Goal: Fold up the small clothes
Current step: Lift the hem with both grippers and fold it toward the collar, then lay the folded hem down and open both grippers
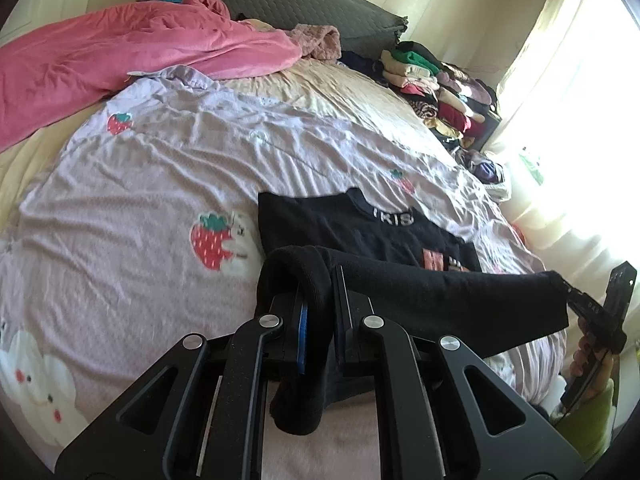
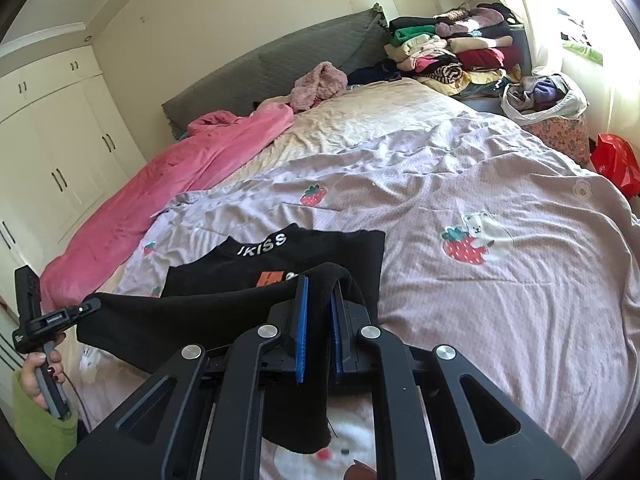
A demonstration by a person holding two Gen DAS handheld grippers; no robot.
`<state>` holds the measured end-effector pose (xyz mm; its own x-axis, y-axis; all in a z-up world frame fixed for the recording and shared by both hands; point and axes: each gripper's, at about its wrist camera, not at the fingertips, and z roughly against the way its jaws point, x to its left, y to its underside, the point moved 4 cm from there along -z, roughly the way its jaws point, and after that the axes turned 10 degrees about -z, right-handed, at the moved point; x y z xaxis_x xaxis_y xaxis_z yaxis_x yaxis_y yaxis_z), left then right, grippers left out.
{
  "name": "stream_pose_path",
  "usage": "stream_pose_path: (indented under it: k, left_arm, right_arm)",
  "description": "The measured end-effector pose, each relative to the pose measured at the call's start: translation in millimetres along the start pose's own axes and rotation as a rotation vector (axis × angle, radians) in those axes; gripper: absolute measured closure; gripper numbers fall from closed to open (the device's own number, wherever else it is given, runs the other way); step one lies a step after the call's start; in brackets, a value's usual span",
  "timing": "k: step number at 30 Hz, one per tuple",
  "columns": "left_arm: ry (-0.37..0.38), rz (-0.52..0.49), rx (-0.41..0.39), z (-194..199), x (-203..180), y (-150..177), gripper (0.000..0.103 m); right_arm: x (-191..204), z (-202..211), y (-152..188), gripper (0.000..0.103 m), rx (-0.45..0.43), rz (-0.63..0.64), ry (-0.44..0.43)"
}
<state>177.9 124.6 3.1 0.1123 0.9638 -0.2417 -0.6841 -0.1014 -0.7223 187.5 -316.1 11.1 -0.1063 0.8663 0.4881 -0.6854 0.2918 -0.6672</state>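
Note:
A black shirt with white "UKISS" lettering lies on the lilac strawberry bedspread. My left gripper is shut on one corner of its near hem. My right gripper is shut on the other corner. The hem is lifted and stretched taut between them, above the shirt's lower part. The shirt body stays flat on the bedspread. Each gripper shows in the other's view: the right one at far right, the left one at far left.
A pink blanket lies along the bed's left side. A stack of folded clothes sits by the grey headboard. A bag of clothes and a red bag stand beside the bed near the bright window. White wardrobes line the left wall.

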Motion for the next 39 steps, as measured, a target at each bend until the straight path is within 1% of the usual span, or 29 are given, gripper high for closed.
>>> stream_pose_path:
  k: [3, 6, 9, 13, 21, 23, 24, 25, 26, 27, 28, 29, 32, 34, 39]
  left_arm:
    - [-0.009, 0.002, 0.000, -9, 4, -9, 0.099]
    - [-0.012, 0.026, 0.003, -18, 10, -16, 0.099]
    - [-0.022, 0.054, -0.003, -27, 16, -22, 0.099]
    - [-0.050, 0.050, -0.002, -40, 18, -25, 0.099]
    - [-0.080, 0.040, 0.043, -72, 27, -15, 0.099]
    - [-0.074, 0.042, 0.044, -75, 28, -13, 0.094]
    - [-0.055, 0.048, 0.044, -75, 28, -12, 0.092]
    - [-0.051, 0.045, 0.043, -75, 27, -11, 0.084]
    - [-0.062, 0.034, 0.042, -74, 26, -11, 0.077]
    - [-0.079, 0.016, 0.037, -72, 25, -12, 0.073]
    - [-0.084, 0.009, 0.032, -69, 23, -12, 0.068]
    - [-0.084, 0.008, 0.023, -64, 22, -13, 0.067]
    - [-0.109, -0.023, -0.009, -52, 15, -17, 0.067]
    - [-0.118, -0.066, -0.019, -45, 5, -18, 0.067]
    - [-0.081, -0.154, -0.008, -41, -26, -12, 0.067]
  right_arm:
    - [-2, -9, -9, 0.094, -0.002, -0.019, 0.004]
    - [-1, -19, -20, 0.094, -0.006, -0.023, 0.014]
    - [2, -29, -28, 0.094, -0.005, -0.010, 0.036]
    - [4, -44, -35, 0.094, -0.001, 0.010, 0.069]
    - [-7, -78, -30, 0.094, 0.044, 0.023, 0.143]
    - [-10, -82, -26, 0.094, 0.055, 0.027, 0.159]
    - [-12, -85, -24, 0.094, 0.059, 0.029, 0.167]
    - [-14, -87, -21, 0.093, 0.063, 0.029, 0.176]
    - [-15, -87, -18, 0.089, 0.063, 0.031, 0.185]
    - [-17, -87, -16, 0.084, 0.056, 0.035, 0.202]
    - [-19, -87, -16, 0.066, 0.048, 0.035, 0.216]
    - [-21, -85, -16, 0.051, 0.037, 0.029, 0.222]
    - [-26, -76, -15, 0.051, 0.012, 0.011, 0.216]
    - [-23, -69, -14, 0.051, -0.001, 0.025, 0.214]
    - [-3, -45, -5, 0.051, -0.053, 0.090, 0.186]
